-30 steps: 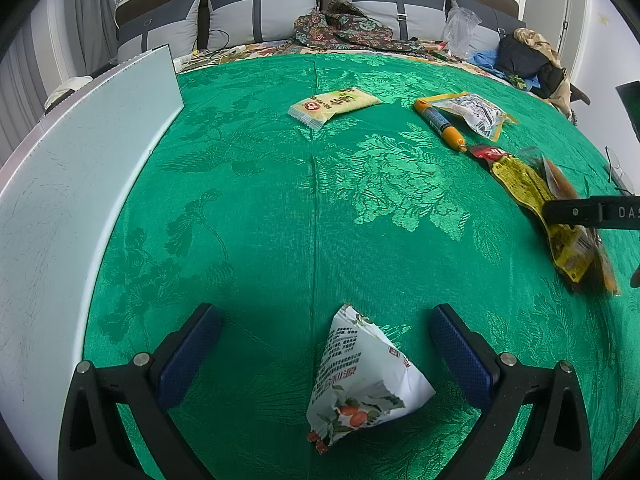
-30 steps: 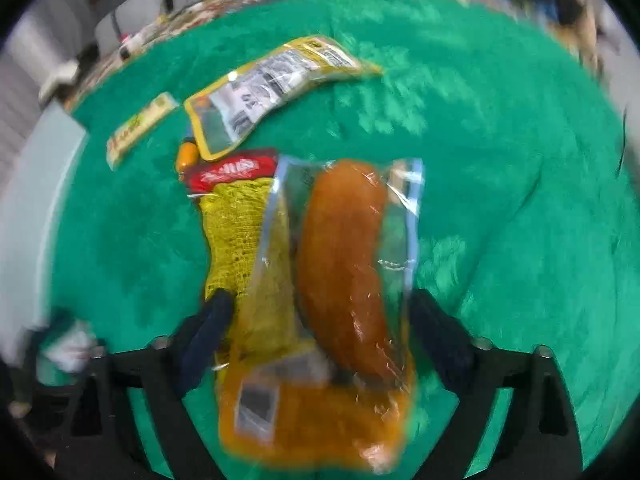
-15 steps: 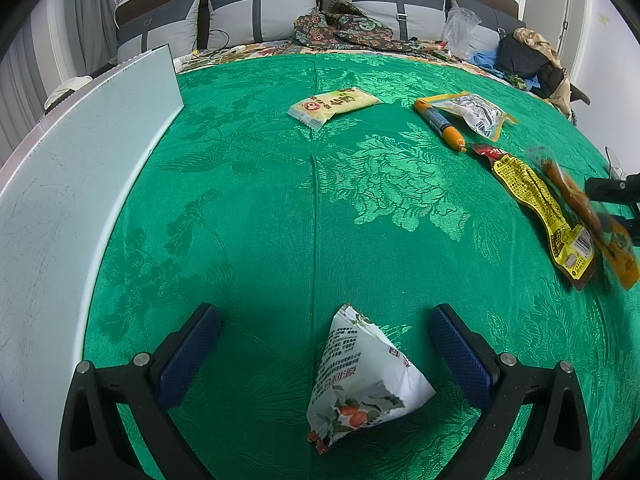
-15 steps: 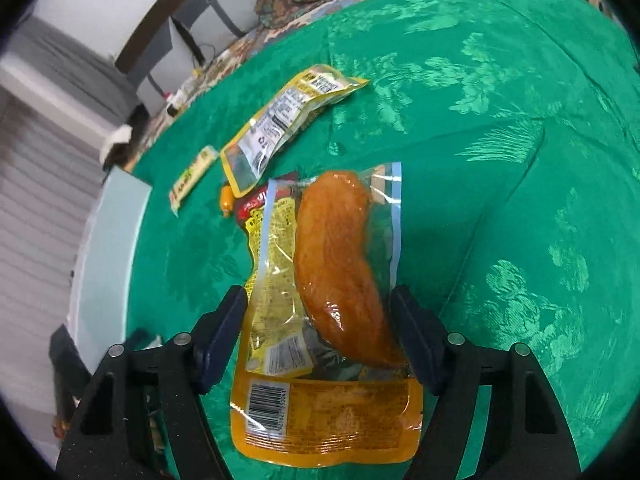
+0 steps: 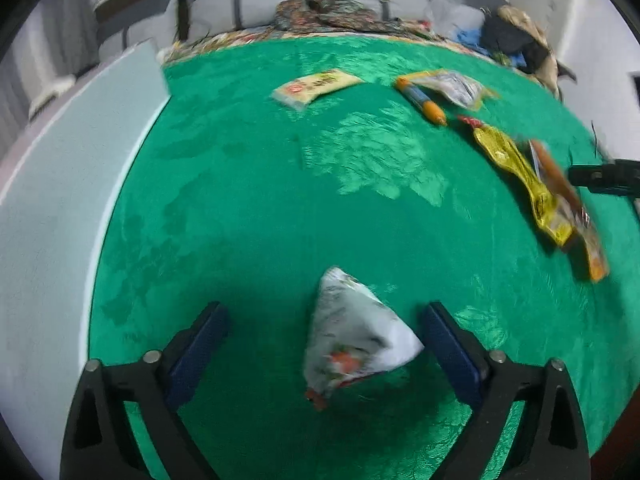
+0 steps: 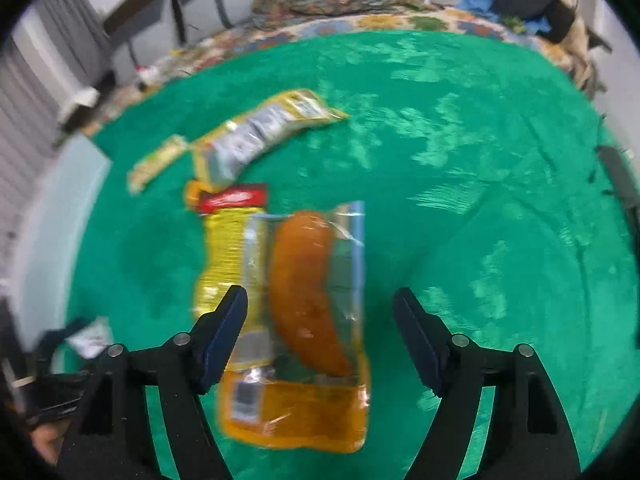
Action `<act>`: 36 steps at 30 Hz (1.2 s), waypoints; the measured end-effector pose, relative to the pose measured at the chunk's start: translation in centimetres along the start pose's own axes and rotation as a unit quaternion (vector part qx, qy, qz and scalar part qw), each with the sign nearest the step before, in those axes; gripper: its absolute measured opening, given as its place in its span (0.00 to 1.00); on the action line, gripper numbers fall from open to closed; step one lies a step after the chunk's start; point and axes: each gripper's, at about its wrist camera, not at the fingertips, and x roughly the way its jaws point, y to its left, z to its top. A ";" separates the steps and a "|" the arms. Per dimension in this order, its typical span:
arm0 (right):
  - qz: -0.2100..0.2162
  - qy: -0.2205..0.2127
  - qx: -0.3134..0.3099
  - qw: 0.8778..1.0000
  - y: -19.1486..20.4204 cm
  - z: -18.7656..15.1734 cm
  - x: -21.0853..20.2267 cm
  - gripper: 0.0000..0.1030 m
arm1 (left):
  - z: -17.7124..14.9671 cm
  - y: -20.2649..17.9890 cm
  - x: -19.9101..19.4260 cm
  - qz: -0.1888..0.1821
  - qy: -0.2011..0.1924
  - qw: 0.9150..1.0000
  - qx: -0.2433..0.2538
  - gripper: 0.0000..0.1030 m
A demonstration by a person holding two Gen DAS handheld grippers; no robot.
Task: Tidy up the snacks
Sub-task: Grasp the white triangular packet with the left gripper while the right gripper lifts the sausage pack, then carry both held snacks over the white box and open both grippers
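My left gripper (image 5: 324, 324) is open, its jaws wide on either side of a white snack bag (image 5: 352, 336) with red fruit print lying on the green bedspread (image 5: 260, 200). My right gripper (image 6: 320, 312) is open over a clear pack holding an orange sausage (image 6: 308, 292), which overlaps a yellow packet with a red top (image 6: 224, 248). A yellow-and-silver pouch (image 6: 260, 132) and a pale yellow bar (image 6: 156, 164) lie beyond. The left wrist view also shows the yellow bar (image 5: 316, 86), an orange tube (image 5: 422, 100), the pouch (image 5: 456, 84), the yellow packet (image 5: 520, 180) and the right gripper's finger (image 5: 604, 176).
A pale board (image 5: 60, 200) runs along the bed's left edge. Grey pillows (image 5: 256, 4), patterned fabric (image 5: 328, 16) and a dark bag (image 5: 516, 44) sit at the head of the bed.
My right gripper has opened and pulled back slightly from the sausage pack, which now lies on the bedspread over the yellow packet. My left gripper has shifted slightly; its view is blurred.
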 end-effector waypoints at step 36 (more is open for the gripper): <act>0.348 -0.033 -0.006 0.937 14.4 3.1 -11.0 0.33 | -1.9 18.3 -20.4 -0.045 -0.151 0.955 -0.252 0.28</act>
